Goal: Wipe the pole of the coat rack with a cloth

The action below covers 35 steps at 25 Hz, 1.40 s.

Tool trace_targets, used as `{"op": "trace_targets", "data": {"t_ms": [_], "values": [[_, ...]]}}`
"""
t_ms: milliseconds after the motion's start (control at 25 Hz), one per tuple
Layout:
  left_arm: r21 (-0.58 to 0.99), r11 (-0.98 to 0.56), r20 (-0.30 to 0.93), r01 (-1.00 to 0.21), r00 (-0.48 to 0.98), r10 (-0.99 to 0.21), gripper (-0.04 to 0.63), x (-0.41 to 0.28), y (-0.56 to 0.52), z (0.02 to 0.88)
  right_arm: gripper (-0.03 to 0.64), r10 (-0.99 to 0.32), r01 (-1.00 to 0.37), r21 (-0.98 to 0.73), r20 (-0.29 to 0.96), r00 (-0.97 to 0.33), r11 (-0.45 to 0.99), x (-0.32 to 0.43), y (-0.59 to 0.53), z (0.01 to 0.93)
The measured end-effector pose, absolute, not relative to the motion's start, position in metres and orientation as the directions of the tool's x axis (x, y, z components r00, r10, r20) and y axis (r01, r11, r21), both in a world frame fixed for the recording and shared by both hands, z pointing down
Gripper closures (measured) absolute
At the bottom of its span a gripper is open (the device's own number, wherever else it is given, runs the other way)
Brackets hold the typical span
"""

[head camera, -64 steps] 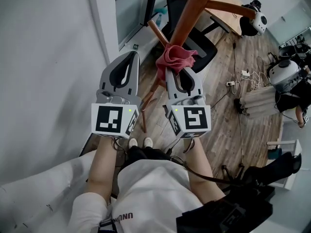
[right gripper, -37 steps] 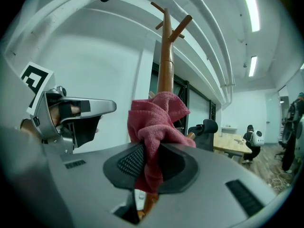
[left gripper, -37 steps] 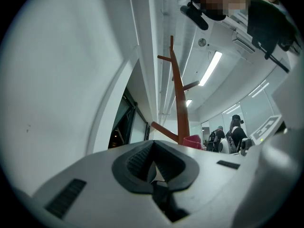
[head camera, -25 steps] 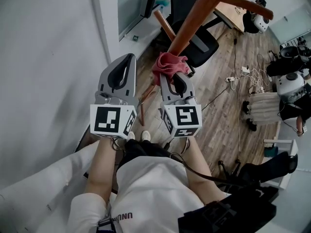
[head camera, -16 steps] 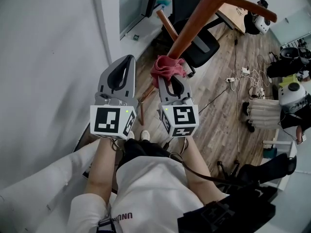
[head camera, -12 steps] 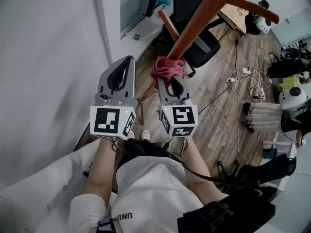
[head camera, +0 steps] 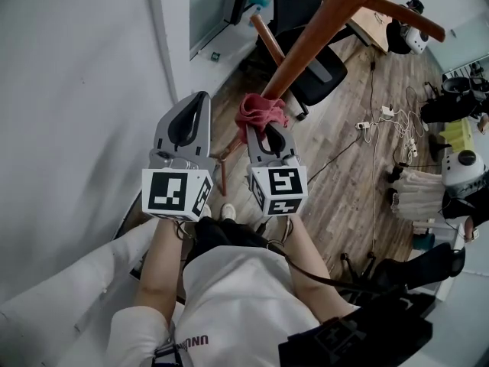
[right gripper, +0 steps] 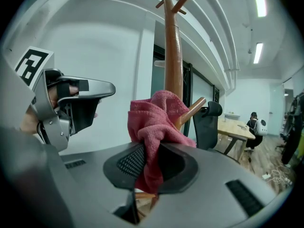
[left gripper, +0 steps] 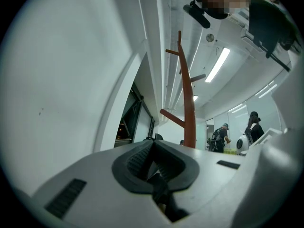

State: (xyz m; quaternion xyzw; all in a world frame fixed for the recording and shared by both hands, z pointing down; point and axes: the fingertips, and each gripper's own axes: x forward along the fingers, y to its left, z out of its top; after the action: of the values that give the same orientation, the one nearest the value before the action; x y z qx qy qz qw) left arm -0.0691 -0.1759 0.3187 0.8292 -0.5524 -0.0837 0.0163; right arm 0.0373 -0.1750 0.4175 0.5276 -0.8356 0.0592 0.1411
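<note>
Office room with a plank floor [head camera: 359, 167], a white wall [head camera: 76, 90] on the left, and a black chair [head camera: 315, 69] parked behind the rack.

Right gripper [right gripper: 149, 151] is clamped on a bunched-up red cloth [right gripper: 154, 120]. The jaws pinch its lower fold, and the rest of the wad sticks out past the tips and sits against the wooden pole [right gripper: 173, 56] of the coat rack. Left gripper [left gripper: 153, 144] has its jaws together with nothing in them. It's held just beside the right one and isn't touching the pole.

What I'd worry about from here:

- The jaws only seem to have a fold of the cloth. If it drags hard along the wood, I reckon it could pull loose and drop.
- An angled peg [right gripper: 197, 109] comes off the pole right behind the wad. Wiping across that spot could snag the cloth or bump the gripper.
- If the wad shifts sideways, the hard jaw tips could end up scraping the wood instead of the fabric.
- Nothing is steadying the rack. Pushing on it from one side could rock or tip it, and the chair is close behind.
</note>
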Motion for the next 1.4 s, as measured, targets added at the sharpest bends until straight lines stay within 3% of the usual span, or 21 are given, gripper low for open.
{"op": "trace_targets", "data": {"t_ms": [1400], "values": [[0.153,-0.364,-0.067,-0.919,0.358,-0.931,0.581,-0.073,-0.169,0.344,0.544,-0.834,-0.875,0.109,0.379,-0.402,0.472,0.030,-0.169,0.454]]}}
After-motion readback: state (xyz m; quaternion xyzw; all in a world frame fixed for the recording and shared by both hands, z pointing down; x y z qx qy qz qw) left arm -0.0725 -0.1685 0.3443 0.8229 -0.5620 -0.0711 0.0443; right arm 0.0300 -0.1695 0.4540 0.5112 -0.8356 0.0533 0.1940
